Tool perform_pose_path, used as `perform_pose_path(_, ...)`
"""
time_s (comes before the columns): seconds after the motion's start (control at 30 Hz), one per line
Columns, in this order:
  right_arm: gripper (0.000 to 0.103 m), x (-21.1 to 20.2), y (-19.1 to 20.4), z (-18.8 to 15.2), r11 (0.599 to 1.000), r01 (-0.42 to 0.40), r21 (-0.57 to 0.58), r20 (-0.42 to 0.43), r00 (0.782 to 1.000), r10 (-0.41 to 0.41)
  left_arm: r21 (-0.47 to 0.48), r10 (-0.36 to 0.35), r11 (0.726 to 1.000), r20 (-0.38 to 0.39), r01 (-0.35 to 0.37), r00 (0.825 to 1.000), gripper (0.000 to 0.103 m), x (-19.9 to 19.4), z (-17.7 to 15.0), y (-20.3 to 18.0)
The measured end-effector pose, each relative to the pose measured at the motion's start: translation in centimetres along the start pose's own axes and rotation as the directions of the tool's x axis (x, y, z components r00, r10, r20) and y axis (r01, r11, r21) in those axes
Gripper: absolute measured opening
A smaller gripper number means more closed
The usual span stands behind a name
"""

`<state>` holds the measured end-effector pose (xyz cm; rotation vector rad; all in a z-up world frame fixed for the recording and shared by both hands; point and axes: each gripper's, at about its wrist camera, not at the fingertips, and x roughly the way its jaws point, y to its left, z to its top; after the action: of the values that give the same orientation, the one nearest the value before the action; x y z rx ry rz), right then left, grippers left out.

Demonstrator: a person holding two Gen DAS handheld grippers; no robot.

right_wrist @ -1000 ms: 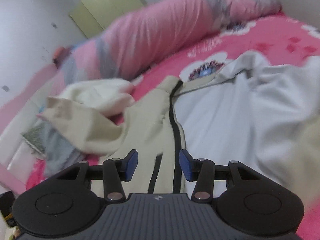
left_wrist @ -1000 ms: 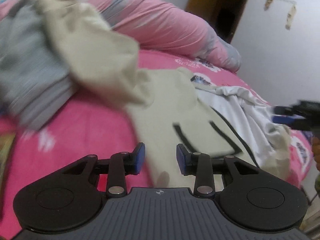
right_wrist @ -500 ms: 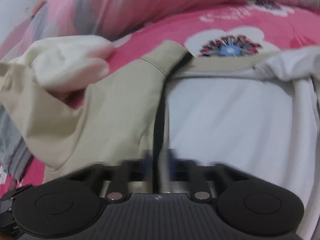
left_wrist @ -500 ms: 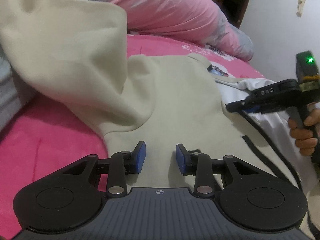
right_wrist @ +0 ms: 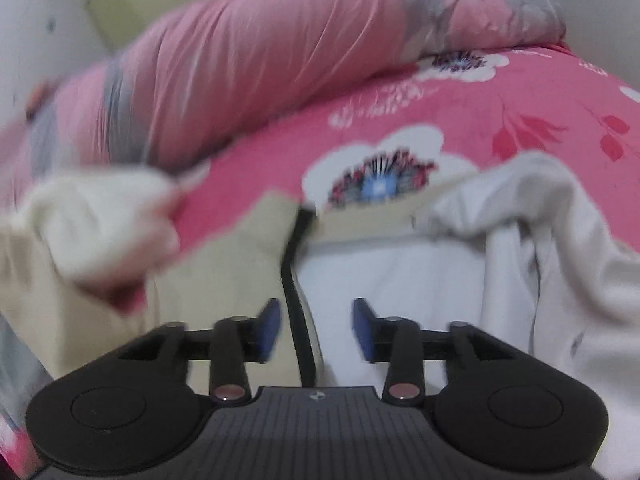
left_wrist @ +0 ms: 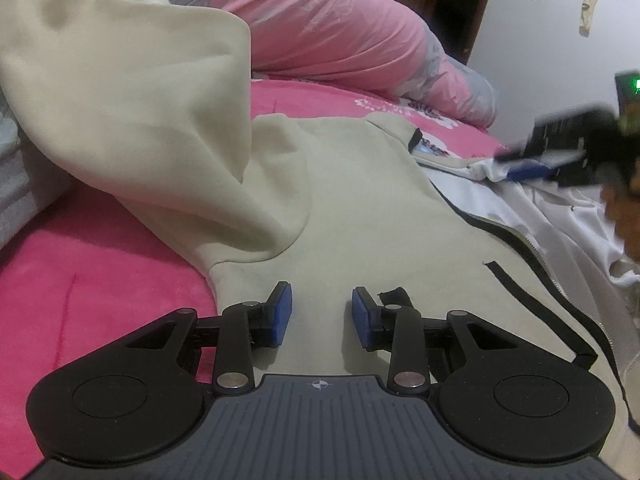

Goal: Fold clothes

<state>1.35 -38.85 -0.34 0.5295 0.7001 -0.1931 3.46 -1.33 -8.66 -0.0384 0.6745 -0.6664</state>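
Both tongs have dropped onto the jacket (left_wrist: 360, 216); left tongs (left_wrist: 320, 312) spread, empty, right tongs (right_wrist: 314, 328) opening astride its zip (right_wrist: 298, 280). I'm flattening it; next, pinch an edge.

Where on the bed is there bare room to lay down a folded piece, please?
Bare pink bedsheet lies beside the beige jacket, below its raised sleeve. Another free strip runs between the rolled quilt and the jacket's white lining. The middle is crowded with spread fabric.
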Motion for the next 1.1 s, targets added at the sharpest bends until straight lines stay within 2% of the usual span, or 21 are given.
perform_pose_path(0.17,0.045,5.1,-2.6,3.5,0.992,-0.021,0.123,-0.05,0.998,0.027,0.008,0.005,1.0,0.004,-0.005,1.0,0.034,0.1,0.0,-0.2)
perform_pose_path(0.23,0.04,8.2,-2.2,3.2,0.998,0.014,0.058,-0.107,0.994,-0.007,0.005,0.002,1.0,0.009,-0.002,1.0,0.034,0.1,-0.1,-0.2)
perform_pose_path(0.3,0.039,11.0,-1.0,2.9,0.995,0.069,-0.077,-0.129,0.989,-0.078,0.004,0.0,1.0,0.015,0.0,1.0,0.034,0.1,-0.1,-0.1)
perform_pose_path(0.37,0.038,13.1,0.0,2.6,0.981,0.116,-0.159,-0.107,0.985,-0.134,0.007,0.0,1.0,0.017,0.0,1.0,0.034,0.1,-0.2,-0.2)
perform_pose_path(0.5,0.037,17.5,1.6,4.8,0.942,0.184,-0.28,-0.019,0.98,-0.197,0.012,0.002,1.0,0.017,-0.002,1.0,0.034,0.1,-0.3,-0.3)
perform_pose_path(0.6,0.038,19.2,1.9,6.2,0.941,0.182,-0.286,0.031,0.983,-0.181,0.012,0.003,1.0,0.017,-0.003,1.0,0.034,0.1,-0.3,-0.5)
perform_pose_path(0.67,0.038,18.7,1.7,6.6,0.948,0.166,-0.271,0.101,0.984,-0.143,0.012,0.003,1.0,0.018,-0.003,1.0,0.034,0.0,-0.3,-0.5)
perform_pose_path(0.73,0.037,17.6,0.8,7.0,0.966,0.144,-0.214,0.182,0.978,-0.105,0.011,0.002,1.0,0.019,-0.002,1.0,0.034,0.0,-0.4,-0.6)
perform_pose_path(0.8,0.038,16.7,-0.6,7.8,0.985,0.113,-0.133,0.209,0.974,-0.084,0.011,0.002,1.0,0.019,-0.002,1.0,0.034,-0.1,-0.4,-0.6)
perform_pose_path(0.9,0.038,15.7,-2.7,9.0,1.0,0.011,-0.013,0.149,0.989,-0.009,0.011,0.003,1.0,0.019,-0.003,1.0,0.034,0.1,-0.3,-0.6)
perform_pose_path(1.03,0.041,15.0,-2.6,10.0,0.996,-0.088,0.015,0.063,0.994,0.087,0.006,-0.002,1.0,0.02,0.002,1.0,0.034,0.3,-0.3,-0.5)
perform_pose_path(1.1,0.046,15.1,-1.5,10.2,0.993,-0.121,0.003,0.012,0.993,0.121,0.003,-0.004,1.0,0.021,0.004,1.0,0.034,0.4,-0.3,-0.4)
